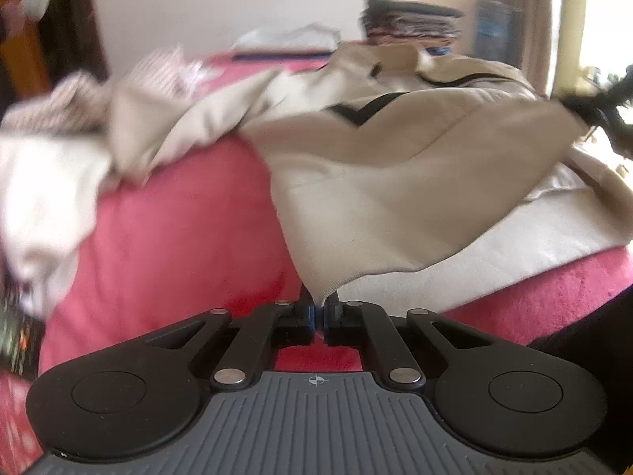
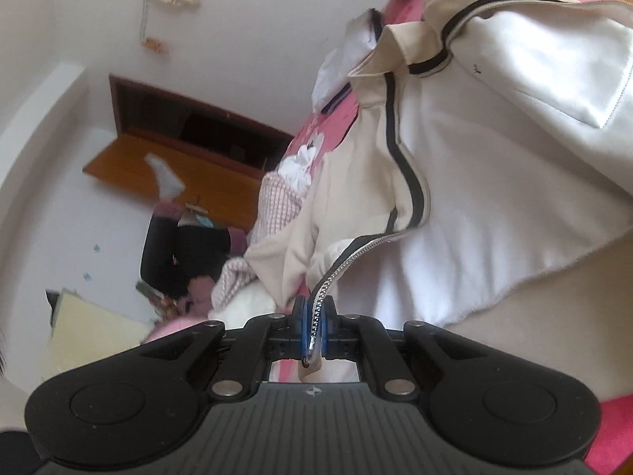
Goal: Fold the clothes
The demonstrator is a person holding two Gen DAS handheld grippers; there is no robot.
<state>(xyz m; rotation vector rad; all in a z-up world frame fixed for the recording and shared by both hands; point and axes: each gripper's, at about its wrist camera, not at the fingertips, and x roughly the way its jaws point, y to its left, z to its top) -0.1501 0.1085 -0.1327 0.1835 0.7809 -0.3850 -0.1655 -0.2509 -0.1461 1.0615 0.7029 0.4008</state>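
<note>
A cream zip jacket (image 1: 376,182) with black trim lies spread over a pink bed (image 1: 170,237). My left gripper (image 1: 319,310) is shut on a corner of the jacket's ribbed hem, which rises from between its blue pads. In the right wrist view the same cream jacket (image 2: 474,166) hangs lifted, its white lining showing. My right gripper (image 2: 314,316) is shut on the jacket's front edge along the metal zipper (image 2: 340,273), which runs down between the pads. At the right edge of the left wrist view, dark and blurred, is the right gripper (image 1: 601,107).
More clothes lie heaped at the bed's left (image 1: 51,166), among them a pink checked piece (image 2: 277,206). A stack of folded clothes (image 1: 411,19) sits by the far wall. A wooden cupboard (image 2: 190,138) stands open, and a person (image 2: 178,245) lies on the floor near it.
</note>
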